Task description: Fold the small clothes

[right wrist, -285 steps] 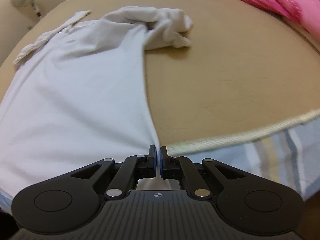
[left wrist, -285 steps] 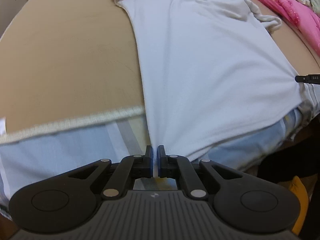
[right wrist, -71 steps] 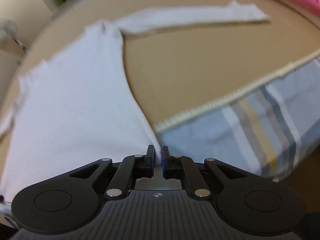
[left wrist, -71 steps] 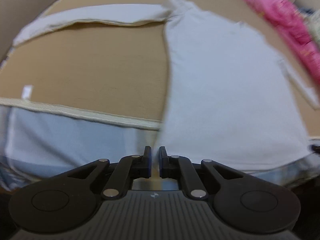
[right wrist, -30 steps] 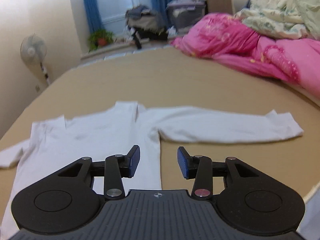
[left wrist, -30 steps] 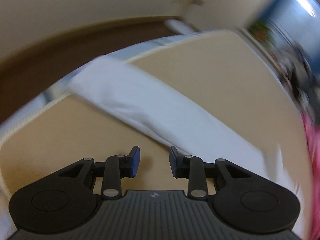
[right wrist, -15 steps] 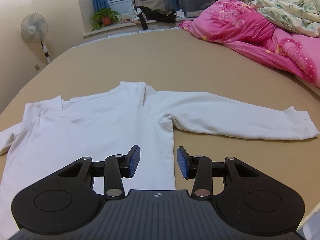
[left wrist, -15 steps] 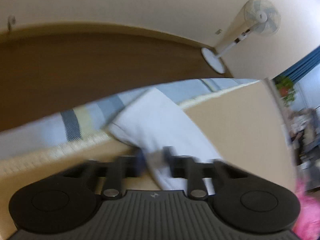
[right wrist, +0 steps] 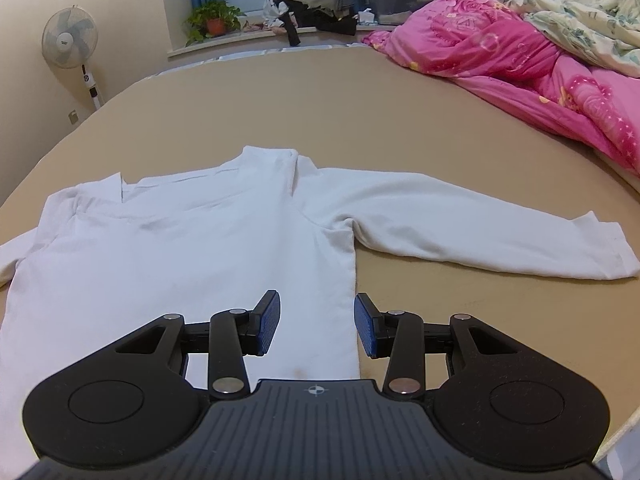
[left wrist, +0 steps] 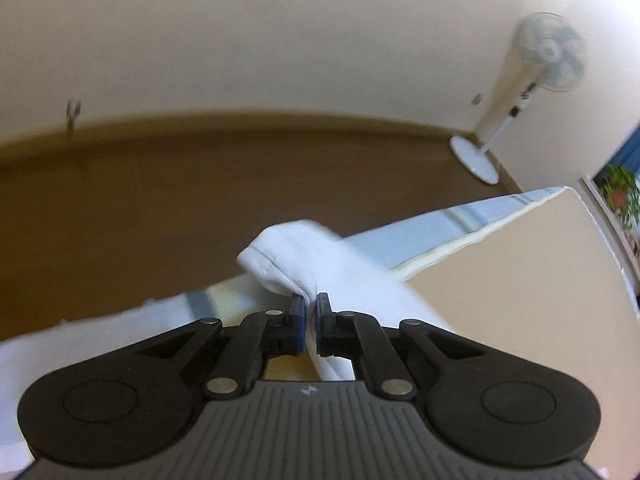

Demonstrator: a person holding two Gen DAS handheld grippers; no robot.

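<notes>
The left gripper (left wrist: 309, 322) was closed tight on the cuff end of the white shirt's left sleeve (left wrist: 296, 256), the cloth pinched between its blue pads with only a thin sliver of fabric showing between them. Just ahead of its fingertips the cuff bulged up in a soft roll, and the rest of the sleeve ran back under the gripper and off to its right across the tan bed cover (left wrist: 520, 280). Beyond the cuff the edge of the bed dropped away to the brown floor (left wrist: 160, 200), and far off to the gripper's upper right a white pedestal fan (left wrist: 536, 64) stood against the cream wall.

The right gripper (right wrist: 316, 326) stood wide open and held nothing. Its two blue pads straddled the right side seam of the white shirt (right wrist: 180, 248), which lay flat on the bed directly ahead of it and below it: the left pad hung over the body of the shirt, the right pad over bare tan cover just beside the seam. I couldn't tell whether it was touching the fabric. The shirt's right sleeve (right wrist: 472, 224) stretched straight out to the gripper's right, lying flat with its cuff toward the bed's edge. The collar pointed away from the gripper. Farther ahead and to the right a pink quilt (right wrist: 520, 64) was heaped on the bed, and a potted plant (right wrist: 212, 18) sat on the window ledge in the distance, ahead and to the left.
</notes>
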